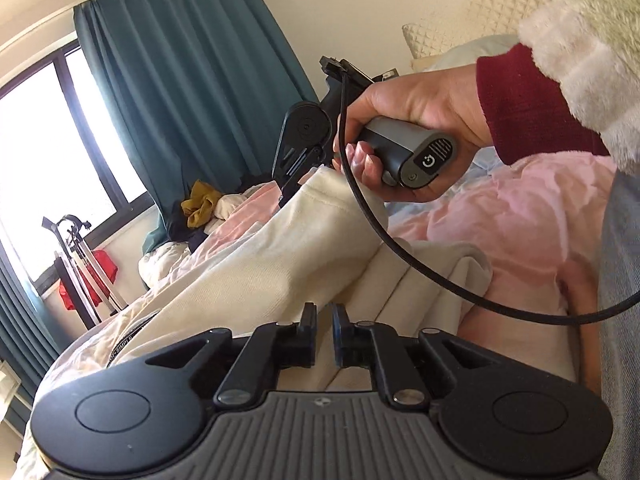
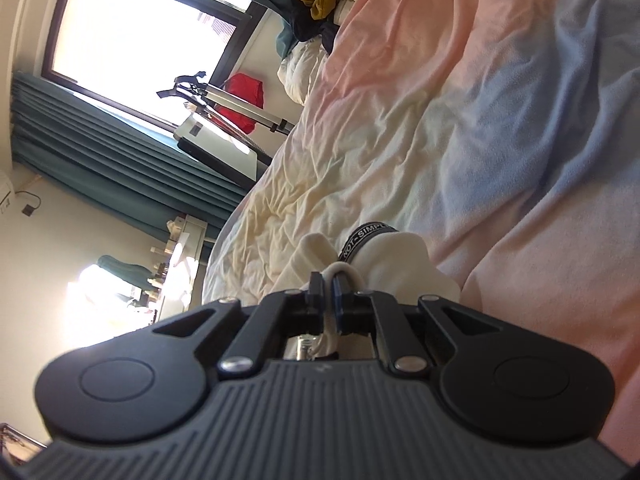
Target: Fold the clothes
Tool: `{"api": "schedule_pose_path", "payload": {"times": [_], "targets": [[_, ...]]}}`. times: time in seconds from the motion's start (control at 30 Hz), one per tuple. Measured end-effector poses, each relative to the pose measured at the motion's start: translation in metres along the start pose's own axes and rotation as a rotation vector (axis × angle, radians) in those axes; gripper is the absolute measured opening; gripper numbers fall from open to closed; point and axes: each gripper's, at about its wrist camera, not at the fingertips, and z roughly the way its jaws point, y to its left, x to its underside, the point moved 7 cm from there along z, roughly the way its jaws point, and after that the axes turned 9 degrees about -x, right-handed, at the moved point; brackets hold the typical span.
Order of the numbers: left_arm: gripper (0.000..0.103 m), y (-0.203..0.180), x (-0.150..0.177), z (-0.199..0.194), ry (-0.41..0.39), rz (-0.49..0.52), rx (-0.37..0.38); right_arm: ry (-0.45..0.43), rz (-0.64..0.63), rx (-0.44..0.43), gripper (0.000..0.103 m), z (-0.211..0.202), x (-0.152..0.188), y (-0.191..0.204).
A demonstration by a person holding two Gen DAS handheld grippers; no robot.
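A cream garment (image 1: 280, 264) with a black lettered waistband (image 1: 132, 332) stretches across the bed in the left wrist view. My left gripper (image 1: 324, 314) sits low over its near part, jaws a narrow gap apart, with cloth showing behind the gap and none visibly pinched. A hand (image 1: 420, 112) in a red sleeve holds my right gripper (image 1: 286, 196), which bites the garment's far raised edge. In the right wrist view my right gripper (image 2: 328, 286) is shut on a bunched cream fold and cord loop of the garment (image 2: 400, 260), next to the waistband (image 2: 368, 236).
The bed cover (image 2: 480, 120) is crumpled pink, cream and blue. A heap of clothes with a mustard piece (image 1: 200, 206) lies at the far end by the teal curtain (image 1: 180, 80). A metal stand (image 1: 80, 264) with red cloth is below the window. A black cable (image 1: 400, 256) crosses the garment.
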Motion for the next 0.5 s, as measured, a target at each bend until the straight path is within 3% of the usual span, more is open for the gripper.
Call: {"api": "schedule_pose_path", "payload": {"times": [0.13,0.37,0.5], "targets": [[0.041,-0.005,-0.004,0.01,-0.031,0.027,-0.057,-0.011,0.003,-0.014,0.01,-0.015,0.004,0.007],[0.039,-0.026,-0.01,0.047,-0.022,0.087,-0.089,-0.044,-0.006,0.003,0.013,-0.065,0.026,0.022],[0.027,-0.029,-0.008,0.069,0.003,0.079,-0.076,-0.035,0.071,-0.054,0.036,-0.08,0.045,0.019]]}}
